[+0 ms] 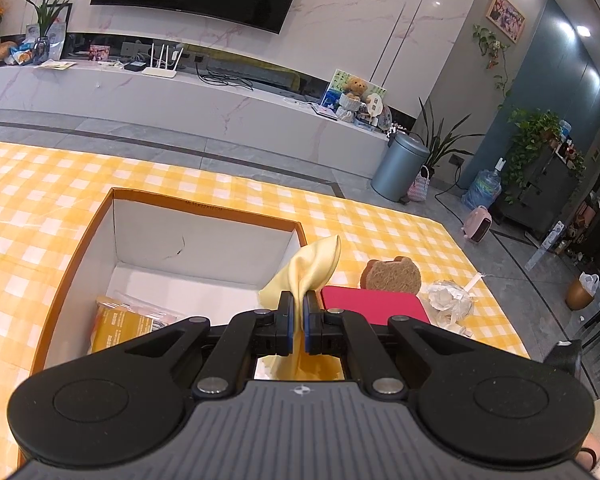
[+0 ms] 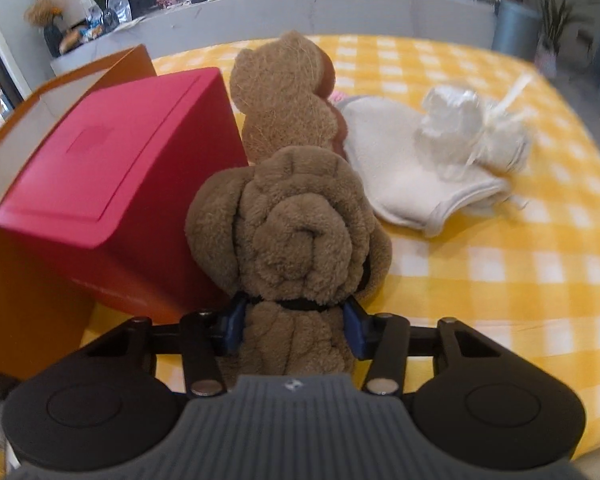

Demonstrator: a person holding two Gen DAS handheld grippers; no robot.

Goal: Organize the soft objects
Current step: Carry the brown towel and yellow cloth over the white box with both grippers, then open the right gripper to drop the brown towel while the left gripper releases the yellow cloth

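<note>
My left gripper (image 1: 299,312) has its jaws clamped on a yellow cloth (image 1: 308,270), which flares up toward 12 o'clock above the fingers and hangs down behind them. I hold it over the near right corner of the open box (image 1: 204,220), an orange-rimmed carton with white walls standing on the checked table (image 1: 380,216). Inside the box, at 9 o'clock from my jaws, lies a yellow packet (image 1: 120,324). At 3 o'clock, just outside the box wall, sits the red case (image 1: 374,306), with a bear sponge (image 1: 392,274) behind it and a clear bag (image 1: 450,300) further right.

My right gripper (image 2: 296,322) has its jaws clamped on a rolled brown towel (image 2: 292,232), bound by a black band, its spiral end facing up. The towel touches the red case (image 2: 112,168) at 10 o'clock. At 12 o'clock the bear sponge (image 2: 288,92) leans beside the case. At 2 o'clock a white cloth (image 2: 404,168) lies flat on the table (image 2: 520,264), with the clear bag (image 2: 472,124) resting on its far edge. The orange box (image 2: 28,280) stands at 9 o'clock.
</note>
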